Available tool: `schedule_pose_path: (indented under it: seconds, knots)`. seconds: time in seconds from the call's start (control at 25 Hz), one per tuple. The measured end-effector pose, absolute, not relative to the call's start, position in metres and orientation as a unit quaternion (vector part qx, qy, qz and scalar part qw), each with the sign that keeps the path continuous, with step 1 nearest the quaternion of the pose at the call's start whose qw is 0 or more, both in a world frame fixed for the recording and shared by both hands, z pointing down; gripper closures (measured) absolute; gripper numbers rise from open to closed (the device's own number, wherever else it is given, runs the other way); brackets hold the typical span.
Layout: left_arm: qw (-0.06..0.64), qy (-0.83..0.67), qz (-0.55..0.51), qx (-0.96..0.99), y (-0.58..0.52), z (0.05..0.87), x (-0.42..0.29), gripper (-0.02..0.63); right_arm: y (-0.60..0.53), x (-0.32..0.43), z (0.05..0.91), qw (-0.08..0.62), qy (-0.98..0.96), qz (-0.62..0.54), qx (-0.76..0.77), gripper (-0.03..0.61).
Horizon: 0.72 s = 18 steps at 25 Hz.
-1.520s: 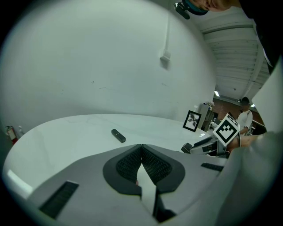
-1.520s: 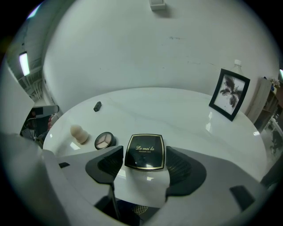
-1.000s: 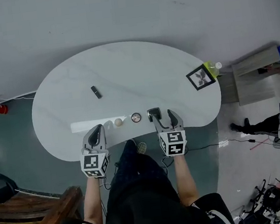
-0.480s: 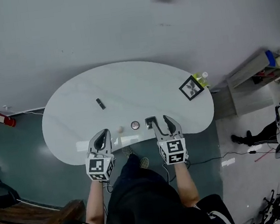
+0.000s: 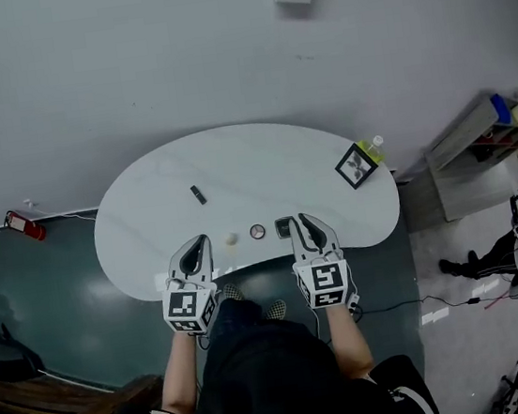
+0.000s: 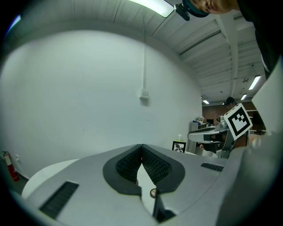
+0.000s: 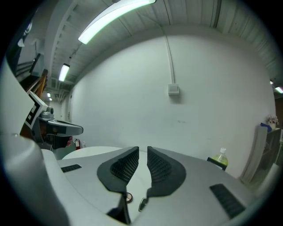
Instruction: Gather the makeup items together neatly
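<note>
Left tongs [image 6: 142,148]: pads pressed right together with nothing in them, hanging over the near edge of the tabletop [image 5: 148,225].
Right tongs [image 7: 143,150]: jaws have just been closing. Only a skinny slit is left between the pads, and there's nothing in it.
Near row: beige puff [image 5: 232,239], round compact [image 5: 258,232] and square compact [image 5: 284,227] sit side by side along the near edge. They're between the two tongs, with the square one just beside the right tips.
Odd one out: a small dark stick [image 5: 199,194] lies on its own, further back and left, well apart from the row.
Far right end: a picture frame [image 5: 356,166] with a green bottle [image 5: 376,145] just behind it.
</note>
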<state>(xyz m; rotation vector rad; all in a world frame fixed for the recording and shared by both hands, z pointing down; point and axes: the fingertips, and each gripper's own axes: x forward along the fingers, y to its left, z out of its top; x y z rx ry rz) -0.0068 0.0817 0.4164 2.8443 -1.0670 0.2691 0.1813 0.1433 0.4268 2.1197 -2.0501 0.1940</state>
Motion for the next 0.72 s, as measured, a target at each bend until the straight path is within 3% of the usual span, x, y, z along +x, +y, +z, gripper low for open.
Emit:
schedule_pose_path:
  seconds: [0.72]
  knots:
    - [0.020,-0.356,0.072,0.931,0.096,0.393,-0.024,0.597,0.156,0.143,0.420,0.067,-0.722,0.076,0.685,0.541]
